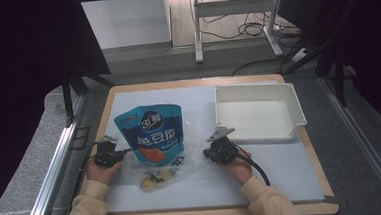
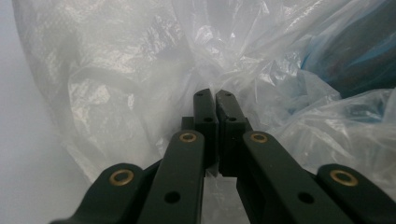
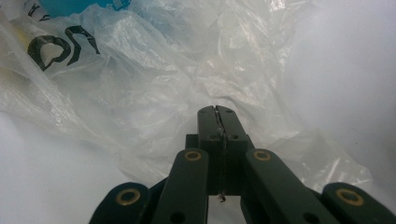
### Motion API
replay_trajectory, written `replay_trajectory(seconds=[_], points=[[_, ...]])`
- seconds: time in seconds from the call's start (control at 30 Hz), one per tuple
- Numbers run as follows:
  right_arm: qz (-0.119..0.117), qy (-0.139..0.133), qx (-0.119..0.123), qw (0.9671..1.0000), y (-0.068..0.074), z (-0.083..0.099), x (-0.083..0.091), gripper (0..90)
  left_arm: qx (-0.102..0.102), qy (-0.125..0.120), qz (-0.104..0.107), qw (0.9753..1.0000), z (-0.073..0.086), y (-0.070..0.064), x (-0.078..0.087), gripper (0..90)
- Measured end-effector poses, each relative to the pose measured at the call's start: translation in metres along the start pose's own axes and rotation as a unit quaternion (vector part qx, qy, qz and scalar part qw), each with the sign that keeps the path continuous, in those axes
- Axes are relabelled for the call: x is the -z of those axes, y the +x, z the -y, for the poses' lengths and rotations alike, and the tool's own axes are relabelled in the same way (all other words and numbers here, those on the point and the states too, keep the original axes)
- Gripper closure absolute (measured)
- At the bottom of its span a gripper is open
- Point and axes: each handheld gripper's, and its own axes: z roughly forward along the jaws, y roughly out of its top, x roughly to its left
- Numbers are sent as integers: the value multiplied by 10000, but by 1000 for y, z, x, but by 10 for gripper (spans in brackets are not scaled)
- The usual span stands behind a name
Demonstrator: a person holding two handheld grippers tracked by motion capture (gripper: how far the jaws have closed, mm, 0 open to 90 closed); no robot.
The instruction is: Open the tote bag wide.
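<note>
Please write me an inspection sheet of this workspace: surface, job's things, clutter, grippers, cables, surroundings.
Surface: pale mat on a wooden table.
Job's things: clear plastic bag with a blue pouch standing in it; yellow item at its near edge.
Clutter: empty white tray at the far right.
Grippers: left gripper and right gripper both shut on bag film.
Cables: black cable from the right gripper; more on the floor.
Surroundings: dark curtains, desk legs.

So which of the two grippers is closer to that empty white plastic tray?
Right. The right gripper sits just below the white plastic tray's near-left corner; the left gripper is beyond the blue pouch.
</note>
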Motion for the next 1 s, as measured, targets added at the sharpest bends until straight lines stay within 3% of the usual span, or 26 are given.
replay_trajectory(seconds=[0.3, 0.53, 0.8, 1.0], points=[[-53, -52, -35, 10000, 2, -1, 2, 891, 5, -4, -1, 10000, 0, 0, 0, 890], [-153, -398, 189, 9989, 13, -13, 15, 891, -13, -34, -53, 10000, -1, 1, 2, 882], [-212, -523, 334, 9978, 22, -18, 20, 890, 53, -523, 2, 9986, -6, 2, 26, 881], [-193, -548, 319, 9978, 21, -18, 22, 890, 100, -1025, 251, 9944, -13, 2, 52, 877]])
